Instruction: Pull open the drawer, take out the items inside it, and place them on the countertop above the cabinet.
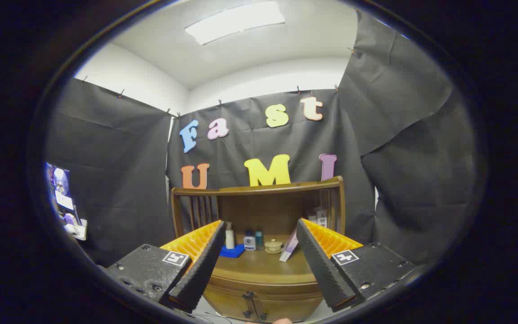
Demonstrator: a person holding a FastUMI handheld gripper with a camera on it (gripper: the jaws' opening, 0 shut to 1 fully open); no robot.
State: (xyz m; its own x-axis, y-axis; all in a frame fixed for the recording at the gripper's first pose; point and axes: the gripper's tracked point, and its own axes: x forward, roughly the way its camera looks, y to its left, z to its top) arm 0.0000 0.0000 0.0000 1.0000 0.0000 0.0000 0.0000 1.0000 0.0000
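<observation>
A wooden cabinet stands ahead of me, with a railed countertop and dark handles on its closed front, low between my fingers. My gripper is open and holds nothing; its fingers frame the countertop from some way off. At the back of the countertop stand a white pump bottle, a small white jar, a teal bottle, a blue flat thing, a small lidded cup and a leaning pale box.
A wooden rail with side spindles borders the countertop's back and sides. Black cloth walls close in the booth all round. A small stand with papers sits off to the left. A fingertip shows just below the cabinet.
</observation>
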